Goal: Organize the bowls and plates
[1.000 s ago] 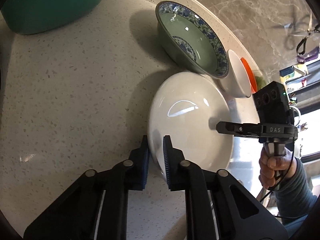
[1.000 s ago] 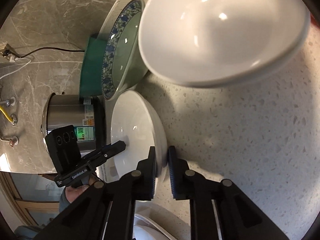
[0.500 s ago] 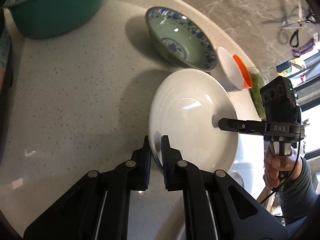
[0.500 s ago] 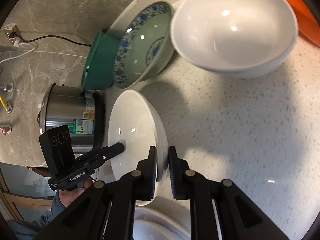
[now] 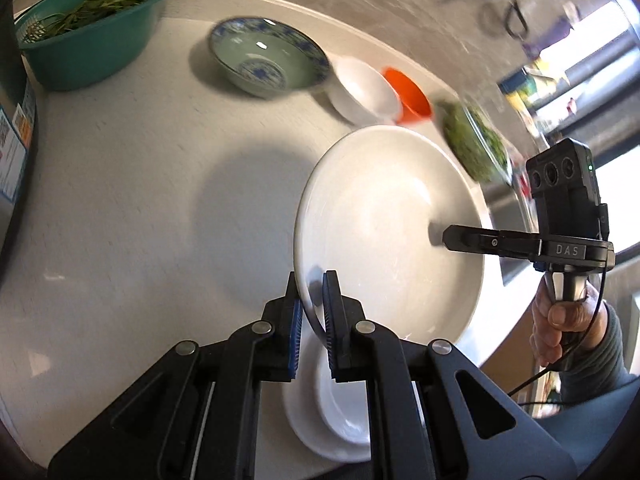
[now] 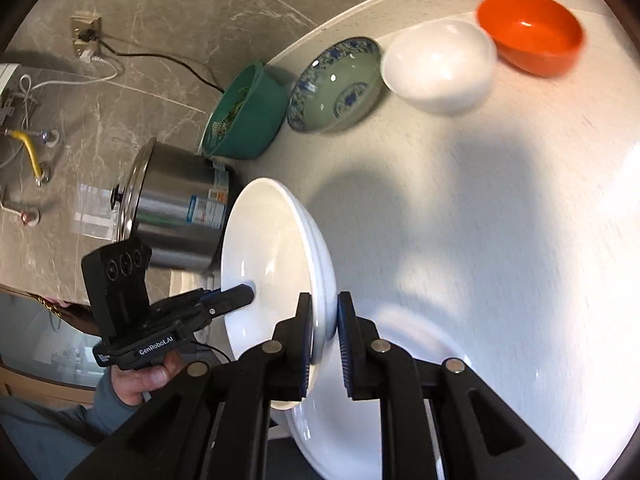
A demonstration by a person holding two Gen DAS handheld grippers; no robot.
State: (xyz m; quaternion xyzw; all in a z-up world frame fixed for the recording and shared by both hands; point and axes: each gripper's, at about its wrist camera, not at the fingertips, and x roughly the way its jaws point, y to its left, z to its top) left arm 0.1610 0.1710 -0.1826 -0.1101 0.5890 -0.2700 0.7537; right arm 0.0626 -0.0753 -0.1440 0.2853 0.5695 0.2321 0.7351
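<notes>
A large white plate [image 5: 384,216] hangs tilted above the counter, held by its rim from both sides. My left gripper [image 5: 312,280] is shut on its near edge in the left wrist view. My right gripper [image 6: 324,300] is shut on the opposite edge, and shows in the left wrist view as the right gripper [image 5: 448,238] with a hand on its handle. The left gripper [image 6: 246,292] appears across the plate [image 6: 264,248] in the right wrist view. Below lies a stack of white plates [image 5: 340,420]. A blue-patterned green bowl [image 5: 268,60], a white bowl [image 5: 364,88] and an orange bowl [image 5: 408,96] line the back.
A teal colander [image 5: 88,28] with greens stands at the back left, and a steel pot [image 6: 176,208] is beside it. A dish of green vegetables [image 5: 476,148] sits at the counter's right end. The speckled white counter [image 5: 140,200] ends in a curved back edge against a marble wall.
Both grippers have risen with the white plate, lifting it off the counter and drawing it back over the stack of white plates. The bowls now look smaller and farther off.
</notes>
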